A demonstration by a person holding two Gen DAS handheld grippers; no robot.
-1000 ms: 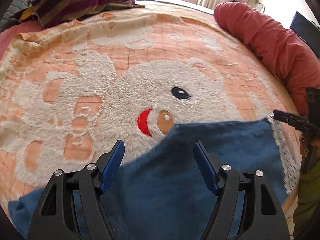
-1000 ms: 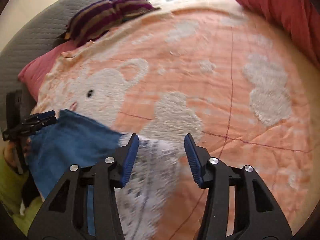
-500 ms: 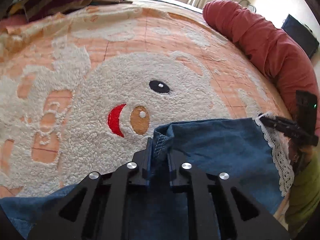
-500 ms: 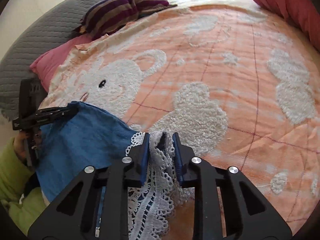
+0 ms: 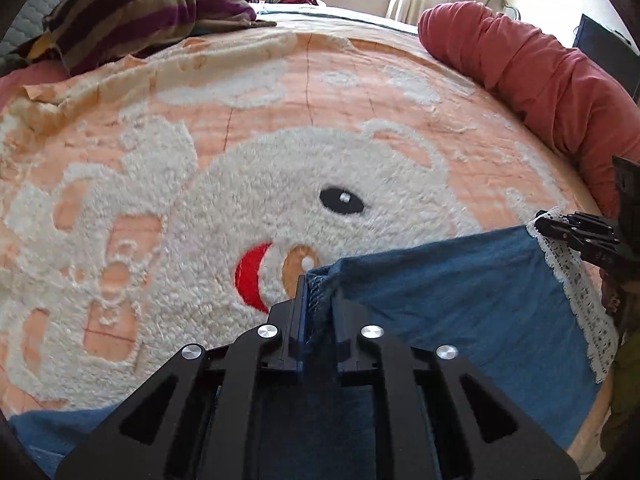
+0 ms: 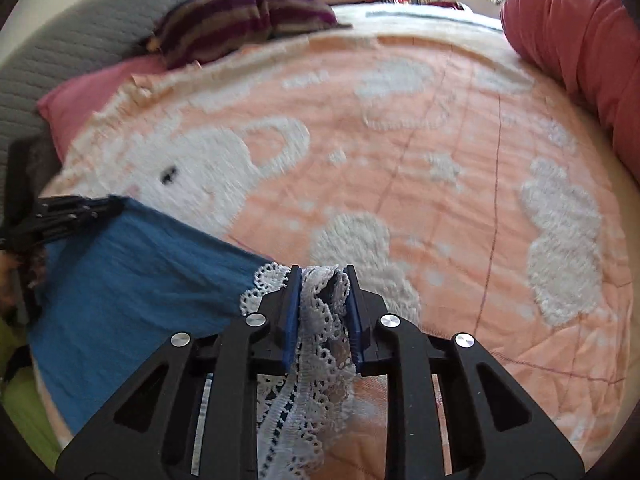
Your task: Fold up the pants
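The blue pants [image 5: 460, 300] are spread at the near edge of the bed [image 5: 280, 80], one hem corner clamped in the left claw [image 5: 318, 292] and the lace-trimmed corner in the right claw [image 6: 322, 300]. The cloth is judged soft, light and limp, so it is best gripped at corners and kept taut.

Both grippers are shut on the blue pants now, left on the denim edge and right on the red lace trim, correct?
Not quite: the lace trim is white, not red, as the right wrist view shows. The rest holds: the left gripper is shut on the denim edge of the blue pants, and the right gripper is shut on the lace.
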